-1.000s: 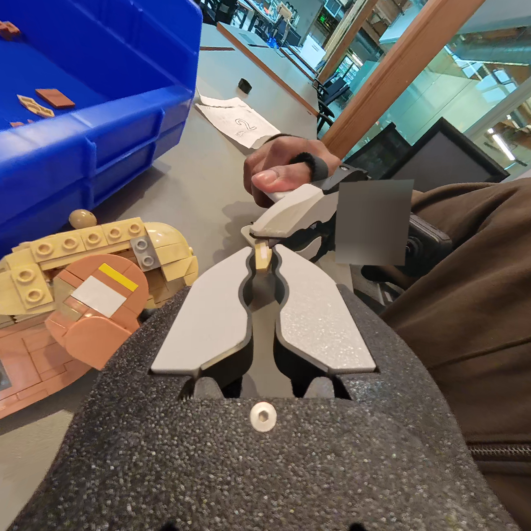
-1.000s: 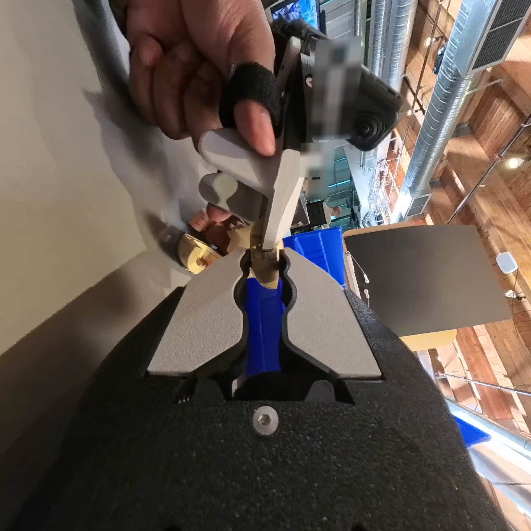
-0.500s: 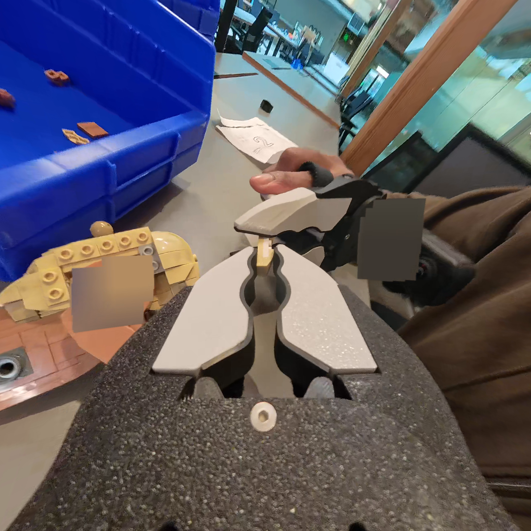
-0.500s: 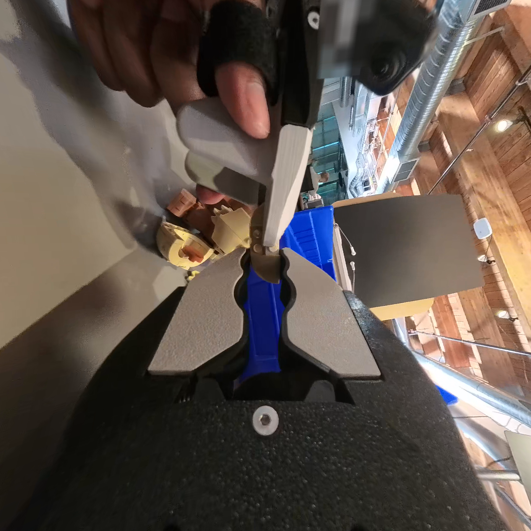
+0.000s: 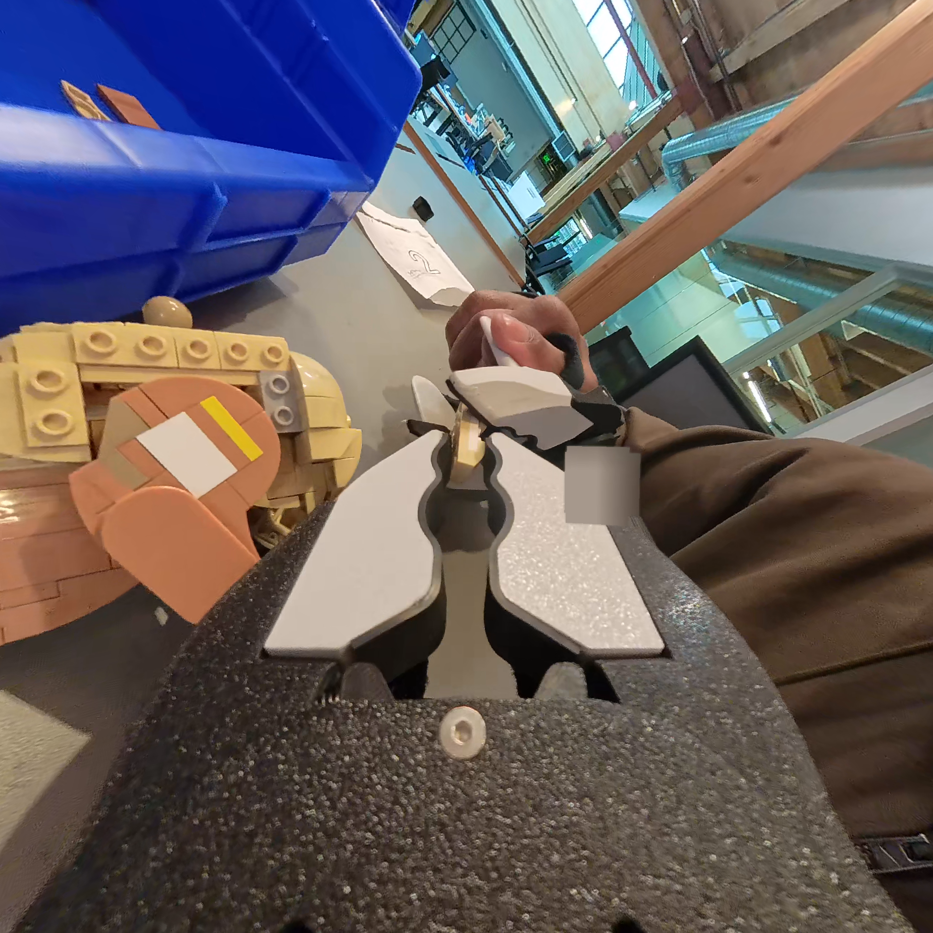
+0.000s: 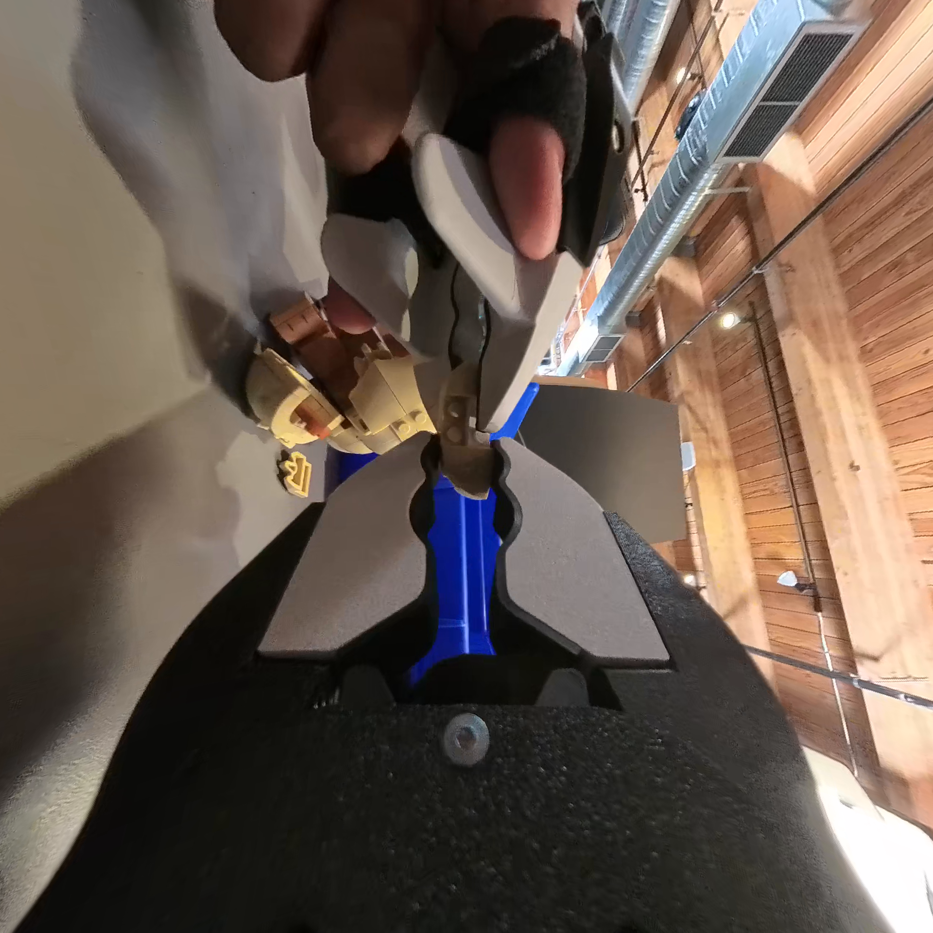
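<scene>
Both grippers pinch 1 tan toy-brick plate point(image 5: 467, 452) from opposite sides: the left gripper point(image 5: 465, 444) and right gripper point(image 6: 460, 444) each stand nearly closed, pads pressing it. Beyond lie a tan-and-orange brick model point(image 5: 166, 439), a blue bin point(image 5: 176, 166) and a paper sheet point(image 5: 414, 257) with handwriting.

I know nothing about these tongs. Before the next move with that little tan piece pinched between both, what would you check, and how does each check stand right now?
1. Left tongs shut on the tan piece: ok.
2. Right tongs shut on the same piece: ok.
3. Piece off the grey table: ok.
4. Tan and orange brick model apart from both tongs: ok.
5. Blue bin out of the way: ok.
6. How firmly the pads grip: cannot tell.
</scene>
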`<state>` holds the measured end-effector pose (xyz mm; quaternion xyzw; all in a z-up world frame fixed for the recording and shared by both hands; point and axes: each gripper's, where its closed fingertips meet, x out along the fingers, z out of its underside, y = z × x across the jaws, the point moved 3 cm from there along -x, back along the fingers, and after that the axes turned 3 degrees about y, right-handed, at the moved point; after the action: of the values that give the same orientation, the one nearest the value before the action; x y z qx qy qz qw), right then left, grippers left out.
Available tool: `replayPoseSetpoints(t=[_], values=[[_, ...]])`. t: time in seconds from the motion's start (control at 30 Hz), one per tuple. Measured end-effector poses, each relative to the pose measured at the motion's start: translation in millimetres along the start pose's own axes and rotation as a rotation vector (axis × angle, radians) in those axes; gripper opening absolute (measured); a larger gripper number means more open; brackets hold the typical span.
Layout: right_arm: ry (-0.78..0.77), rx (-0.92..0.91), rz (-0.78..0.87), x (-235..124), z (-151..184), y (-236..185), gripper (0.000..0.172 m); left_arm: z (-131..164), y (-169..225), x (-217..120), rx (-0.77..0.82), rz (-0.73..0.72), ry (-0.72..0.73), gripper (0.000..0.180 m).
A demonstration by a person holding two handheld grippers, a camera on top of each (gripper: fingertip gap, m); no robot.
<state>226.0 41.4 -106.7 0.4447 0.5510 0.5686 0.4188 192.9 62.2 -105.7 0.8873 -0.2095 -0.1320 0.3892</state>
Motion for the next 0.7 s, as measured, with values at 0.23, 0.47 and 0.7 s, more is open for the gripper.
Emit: replayPoseSetpoints(t=[0.23, 0.47, 0.7], values=[[0.022, -0.087, 0.054, -1, -1, 2, 0.018, -1, 1, -1, -0.058, 0.040, 0.024, 0.011], [0.032, -0.159, 0.120, -2, -3, 7, 0.009, -5, 2, -2, -0.132, 0.096, 0.059, 0.009], [-0.019, 0.051, 0.087, 3, 5, 10, 0.015, -10, 5, -4, 0.148, -0.030, 0.076, 0.010]])
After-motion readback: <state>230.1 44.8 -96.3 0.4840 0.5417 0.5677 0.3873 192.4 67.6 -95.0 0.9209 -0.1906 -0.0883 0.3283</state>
